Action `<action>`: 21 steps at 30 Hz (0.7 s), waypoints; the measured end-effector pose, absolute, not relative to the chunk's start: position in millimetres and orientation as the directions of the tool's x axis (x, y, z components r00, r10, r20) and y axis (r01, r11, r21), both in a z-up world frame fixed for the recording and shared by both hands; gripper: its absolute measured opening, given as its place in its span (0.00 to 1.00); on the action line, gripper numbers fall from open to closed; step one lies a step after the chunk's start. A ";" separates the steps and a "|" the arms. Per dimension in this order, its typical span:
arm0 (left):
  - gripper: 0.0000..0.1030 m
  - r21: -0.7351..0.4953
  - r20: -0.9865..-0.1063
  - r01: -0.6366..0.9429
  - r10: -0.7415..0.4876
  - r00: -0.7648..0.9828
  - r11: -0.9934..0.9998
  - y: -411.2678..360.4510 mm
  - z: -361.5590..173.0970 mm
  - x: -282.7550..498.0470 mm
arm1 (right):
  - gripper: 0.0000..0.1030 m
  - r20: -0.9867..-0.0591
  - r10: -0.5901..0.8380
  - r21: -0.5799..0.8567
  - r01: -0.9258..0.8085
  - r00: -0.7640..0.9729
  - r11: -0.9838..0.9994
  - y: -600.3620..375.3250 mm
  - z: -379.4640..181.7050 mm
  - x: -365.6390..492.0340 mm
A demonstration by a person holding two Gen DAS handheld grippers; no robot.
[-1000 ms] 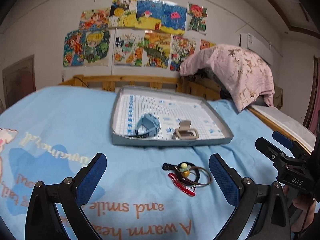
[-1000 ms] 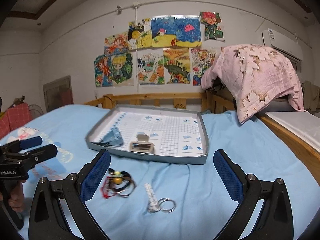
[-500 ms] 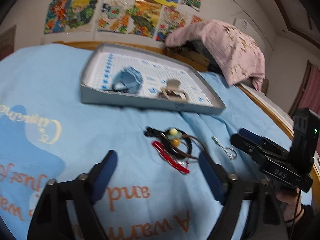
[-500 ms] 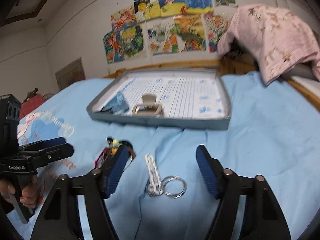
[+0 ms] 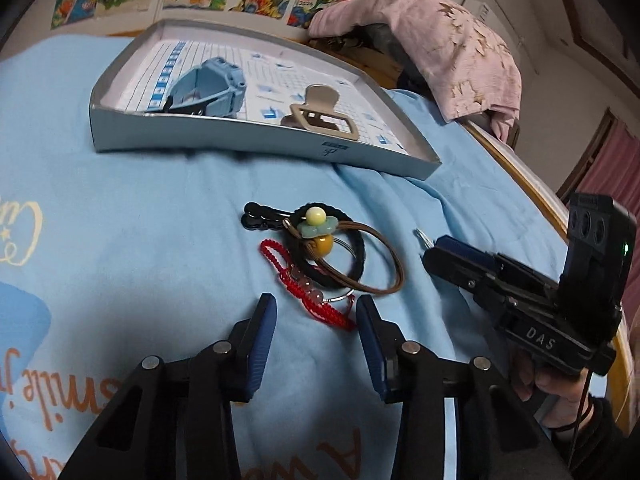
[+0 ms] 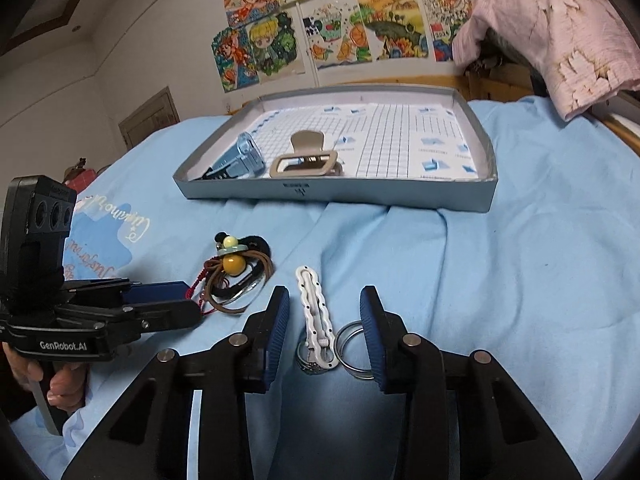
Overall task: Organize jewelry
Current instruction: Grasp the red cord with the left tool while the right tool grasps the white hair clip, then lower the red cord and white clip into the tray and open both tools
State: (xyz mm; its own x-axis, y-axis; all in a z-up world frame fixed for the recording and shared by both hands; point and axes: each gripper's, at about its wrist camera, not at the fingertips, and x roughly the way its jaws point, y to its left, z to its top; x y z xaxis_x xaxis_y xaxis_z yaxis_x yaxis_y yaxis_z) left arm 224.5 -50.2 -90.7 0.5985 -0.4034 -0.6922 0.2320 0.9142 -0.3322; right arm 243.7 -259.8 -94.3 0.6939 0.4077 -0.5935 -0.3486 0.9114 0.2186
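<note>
Before the tray's near wall (image 6: 336,196), both jaws closing, empty, astride jewelry.

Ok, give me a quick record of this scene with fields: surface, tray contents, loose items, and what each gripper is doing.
surface: blue bedsheet
tray: blue watch, beige hair claw
loose pile: black hair tie, red cord, brown cord loop, black clip
loose by right gripper: white clip, ring
left gripper: closing, astride the red cord's end
right gripper: closing around the white clip, pads not pressing it
</note>
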 end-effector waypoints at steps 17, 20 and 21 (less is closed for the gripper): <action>0.04 -0.394 -0.673 0.167 -0.407 0.618 0.904 -30.1 -88.7 217.3 | 0.11 -0.615 0.438 0.251 -0.364 0.655 0.897 -253.6 -94.6 252.8; 0.03 -0.412 -0.668 0.132 -0.397 0.629 0.902 -19.9 -83.4 212.0 | 0.11 -0.585 0.457 0.264 -0.376 0.670 0.888 -255.7 -88.4 248.0; 0.03 -0.422 -0.660 0.126 -0.399 0.636 0.898 -16.1 -80.5 209.6 | 0.11 -0.570 0.466 0.271 -0.380 0.677 0.884 -256.3 -85.0 246.1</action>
